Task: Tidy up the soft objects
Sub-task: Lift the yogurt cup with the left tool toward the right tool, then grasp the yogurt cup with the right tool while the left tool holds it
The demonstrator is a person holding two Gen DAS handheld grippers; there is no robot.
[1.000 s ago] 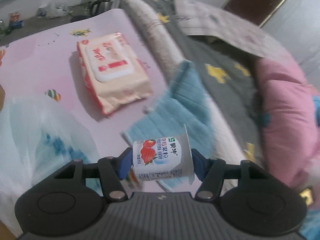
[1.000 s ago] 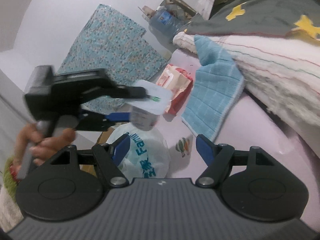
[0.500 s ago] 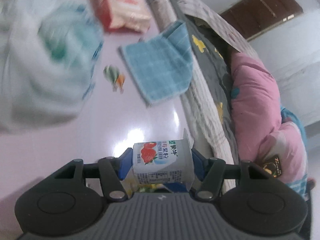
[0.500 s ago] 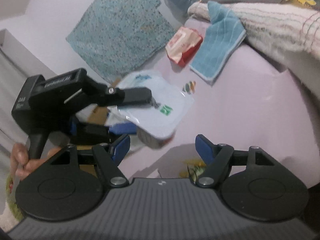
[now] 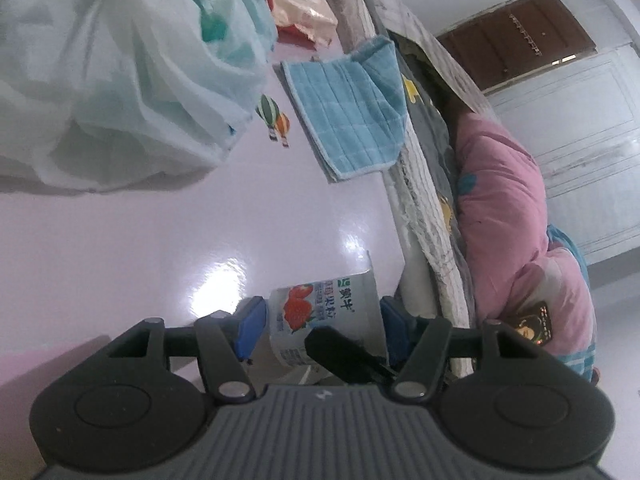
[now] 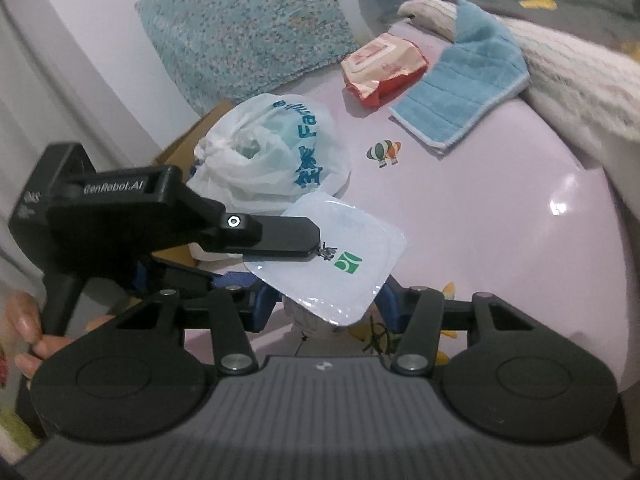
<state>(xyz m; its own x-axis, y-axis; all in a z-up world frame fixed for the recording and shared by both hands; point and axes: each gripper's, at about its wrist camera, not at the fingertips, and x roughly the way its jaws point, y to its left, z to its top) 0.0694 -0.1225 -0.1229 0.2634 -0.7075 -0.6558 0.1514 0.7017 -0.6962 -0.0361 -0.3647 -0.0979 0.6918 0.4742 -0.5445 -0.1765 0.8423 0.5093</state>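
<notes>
Mid-handover, we judged: left gripper (image 5: pixel 320 330) clamped strawberry yogurt cup (image 5: pixel 324 320), low centre of frame; right gripper (image 6: pixel 326 304) closing around it, pad contact unclear. Next: firm right grip before left lets go.

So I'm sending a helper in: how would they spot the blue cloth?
On the glossy pink table, look along the edge against the bedding. The blue cloth lies flat there, right of the red wet-wipes pack: the only quilted, stitched fabric piece.

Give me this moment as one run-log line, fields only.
left gripper: shut on yogurt cup | right gripper: jaws closing around the cup, contact unclear | stage: handover above pink table | plastic bag, blue cloth: untouched
</notes>
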